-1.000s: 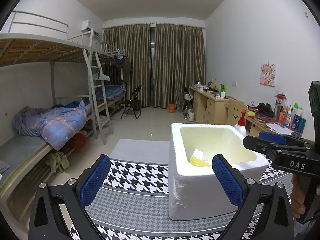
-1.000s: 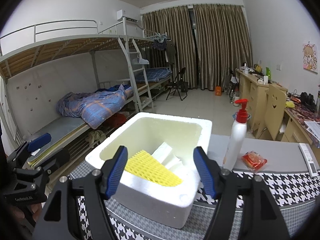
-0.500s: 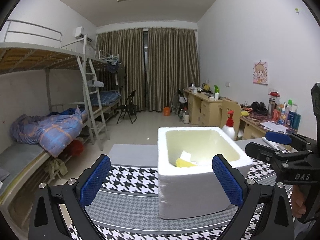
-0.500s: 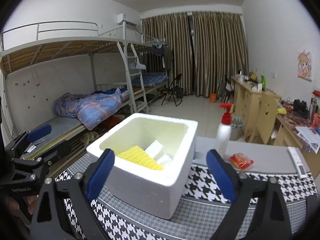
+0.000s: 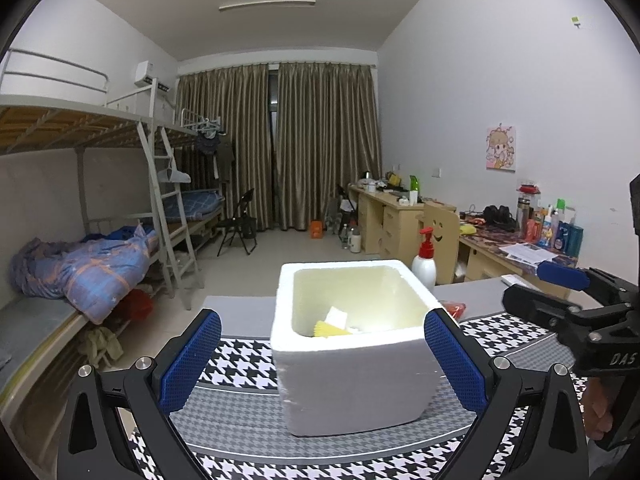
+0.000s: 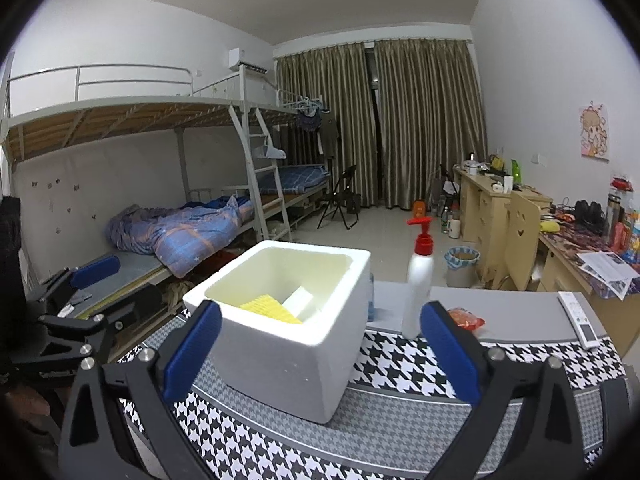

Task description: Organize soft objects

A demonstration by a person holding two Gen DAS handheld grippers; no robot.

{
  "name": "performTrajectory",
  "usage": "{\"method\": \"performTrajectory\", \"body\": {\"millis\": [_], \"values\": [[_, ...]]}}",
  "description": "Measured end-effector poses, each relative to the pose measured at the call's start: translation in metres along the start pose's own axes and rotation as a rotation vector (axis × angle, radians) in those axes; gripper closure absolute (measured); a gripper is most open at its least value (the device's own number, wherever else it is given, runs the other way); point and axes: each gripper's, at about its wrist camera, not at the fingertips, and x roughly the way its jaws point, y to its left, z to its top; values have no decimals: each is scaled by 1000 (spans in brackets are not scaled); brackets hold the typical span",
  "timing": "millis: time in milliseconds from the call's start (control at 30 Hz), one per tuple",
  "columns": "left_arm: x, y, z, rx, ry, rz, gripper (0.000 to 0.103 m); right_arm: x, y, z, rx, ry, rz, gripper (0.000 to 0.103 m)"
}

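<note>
The white foam box (image 6: 292, 344) stood in the middle of the table (image 6: 400, 416), open-topped, blocking the straight path ahead. Bare houndstooth cloth lay clear in front of it. Just to its right a pump bottle (image 6: 418, 284) stood upright, narrowing passage there; beyond lay a red packet (image 6: 466, 317) and a remote (image 6: 578, 318).

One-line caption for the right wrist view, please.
Right gripper opening with nothing between its jaws, before a white foam box holding yellow foam netting; pump bottle beside it.
</note>
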Motion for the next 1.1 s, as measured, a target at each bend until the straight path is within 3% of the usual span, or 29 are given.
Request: {"method": "performTrajectory", "body": {"millis": [667, 1100], "values": [[-11, -32, -13, -10, -23, -45, 1, -36, -26, -33, 22, -52, -62, 1], [-24, -50, -24, 6, -59, -31, 1, -61, -28, -55, 14, -123, -110, 1]]}}
